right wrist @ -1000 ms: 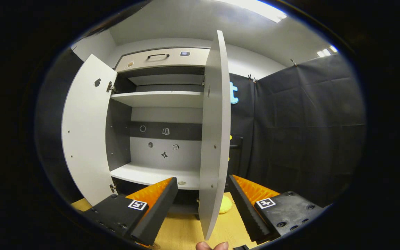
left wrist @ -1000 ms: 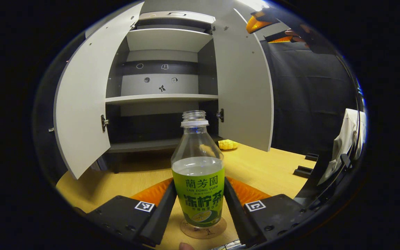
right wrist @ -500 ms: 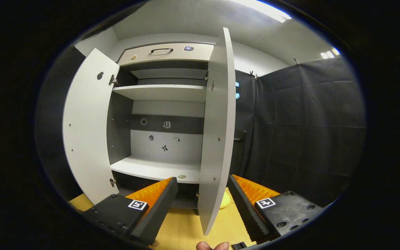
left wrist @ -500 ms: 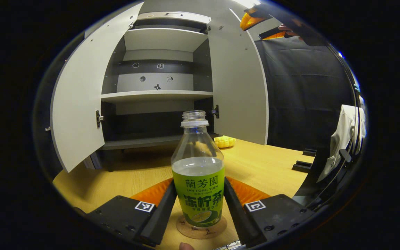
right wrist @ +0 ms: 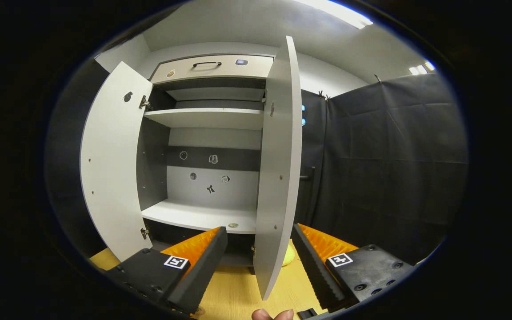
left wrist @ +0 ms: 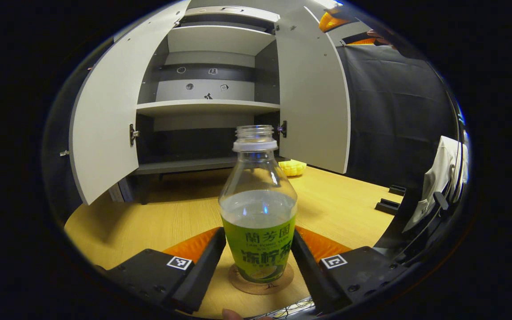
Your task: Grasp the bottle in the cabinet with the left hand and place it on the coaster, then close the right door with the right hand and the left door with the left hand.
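The clear plastic bottle with the green label (left wrist: 258, 222) now stands on the round cork coaster (left wrist: 261, 284), the left gripper (left wrist: 258, 262) loosening around it, while the right gripper (right wrist: 258, 262), fingers apart, straddles the grey right door's (right wrist: 278, 178) edge, ready to close it.

Ahead of me a light wooden table (left wrist: 340, 209) runs toward the far wall. Black cloth (right wrist: 385, 169) hangs in folds to the right, pinned up by small clips near its top edge. Above it the room's walls and ceiling (right wrist: 238, 26) are pale, with a bright strip light (right wrist: 340, 11) overhead. On the far right something white (left wrist: 438, 178) hangs draped beside a dark frame. Two small dark blocks (left wrist: 387, 206) lie on the table's right edge, near the cloth
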Tool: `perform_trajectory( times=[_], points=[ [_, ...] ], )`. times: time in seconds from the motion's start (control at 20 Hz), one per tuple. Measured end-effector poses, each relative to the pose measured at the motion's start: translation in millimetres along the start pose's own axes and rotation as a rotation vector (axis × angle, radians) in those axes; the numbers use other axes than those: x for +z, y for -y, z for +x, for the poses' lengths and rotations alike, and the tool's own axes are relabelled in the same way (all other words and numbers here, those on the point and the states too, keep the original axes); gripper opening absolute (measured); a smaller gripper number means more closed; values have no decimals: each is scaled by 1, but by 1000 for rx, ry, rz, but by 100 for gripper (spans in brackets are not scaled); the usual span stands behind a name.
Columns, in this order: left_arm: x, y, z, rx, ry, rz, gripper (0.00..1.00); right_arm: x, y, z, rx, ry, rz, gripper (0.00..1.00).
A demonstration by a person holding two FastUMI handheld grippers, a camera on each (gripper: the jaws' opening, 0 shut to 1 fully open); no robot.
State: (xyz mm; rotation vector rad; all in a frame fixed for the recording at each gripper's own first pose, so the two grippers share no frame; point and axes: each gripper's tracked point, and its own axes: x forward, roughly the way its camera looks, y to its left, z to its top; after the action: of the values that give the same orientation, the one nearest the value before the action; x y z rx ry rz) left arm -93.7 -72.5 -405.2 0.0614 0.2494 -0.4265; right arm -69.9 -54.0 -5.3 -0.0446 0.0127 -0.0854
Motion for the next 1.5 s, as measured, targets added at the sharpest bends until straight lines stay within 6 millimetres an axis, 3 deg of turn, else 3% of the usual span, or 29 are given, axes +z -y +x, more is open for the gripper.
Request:
perform_trajectory(
  times=[0.25, 0.45, 0.65, 0.9, 1.1, 1.35, 1.5],
  points=[
    [-14, 12, -10, -59, -49, -8, 90, -4, 0, -1, 2, -9, 13, 98],
    [-30, 4, -26, -33, -103, -35, 91, -7, 7, -3, -6, -13, 25, 98],
    [-17, -10, -53, 21, -101, -9, 91, -13, 18, -4, 10, -33, 46, 98],
    [40, -31, -86, 105, -38, -12, 91, -7, 49, 6, 7, -19, 100, 98],
    [91, -50, -103, 167, 10, -49, 91, -7, 86, 24, -21, -2, 102, 98],
    [151, -70, -114, 225, 80, -86, 94, -12, 135, 63, -78, -10, 127, 98],
    [187, -81, -117, 261, 135, -118, 94, -13, 143, 89, -70, -23, 148, 97]
  ],
)
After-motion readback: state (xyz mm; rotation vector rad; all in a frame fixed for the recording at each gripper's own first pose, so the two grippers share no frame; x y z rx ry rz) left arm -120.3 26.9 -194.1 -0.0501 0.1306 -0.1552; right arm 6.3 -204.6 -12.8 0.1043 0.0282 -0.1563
